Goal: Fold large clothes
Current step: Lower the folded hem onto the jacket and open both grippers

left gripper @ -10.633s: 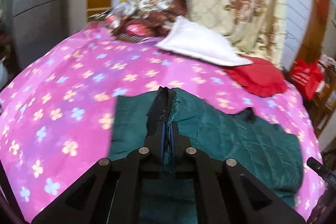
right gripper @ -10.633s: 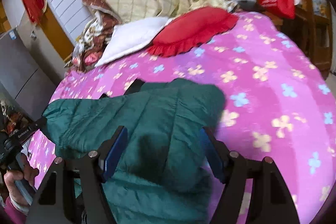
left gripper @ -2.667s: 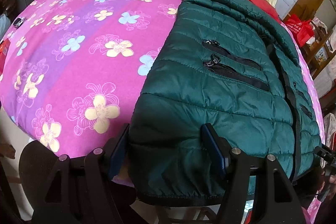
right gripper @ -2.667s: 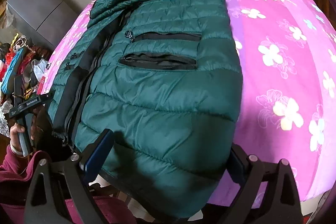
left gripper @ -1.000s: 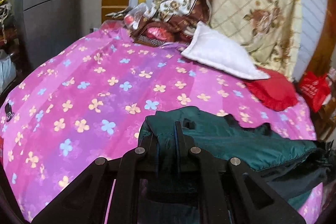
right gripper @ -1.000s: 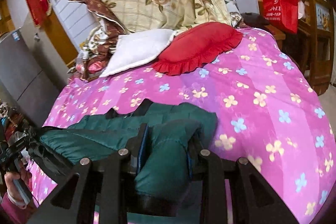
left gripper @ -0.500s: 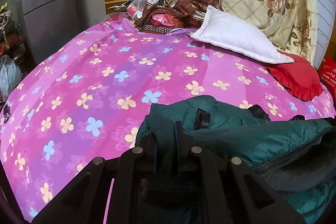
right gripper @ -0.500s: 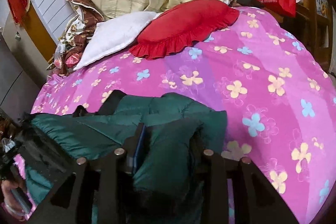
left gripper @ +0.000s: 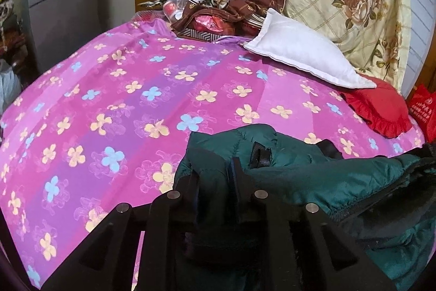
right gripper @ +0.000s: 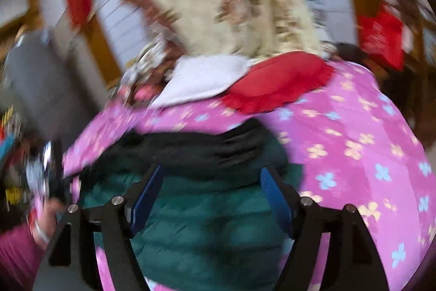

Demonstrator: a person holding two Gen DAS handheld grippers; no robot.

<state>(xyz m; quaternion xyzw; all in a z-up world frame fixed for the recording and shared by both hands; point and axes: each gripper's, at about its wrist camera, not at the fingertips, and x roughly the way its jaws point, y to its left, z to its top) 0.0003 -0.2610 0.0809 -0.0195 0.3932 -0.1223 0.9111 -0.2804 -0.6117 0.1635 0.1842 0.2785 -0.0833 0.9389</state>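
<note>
White pillow (left gripper: 302,59) overlapping red cushion (left gripper: 378,111) on pink floral bedspread (left gripper: 109,100).

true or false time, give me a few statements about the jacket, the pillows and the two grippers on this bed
1. The green jacket lies on a pink flowered bedspread. True.
2. The left gripper stands wide open over bare sheet. False: it is shut on a fold of the jacket.
3. The white pillow lies beside the red pillow near the head of the bed. True.
4. The right gripper clamps the red pillow. False: its jaws are opening above the jacket, pads clear of the fabric.
</note>
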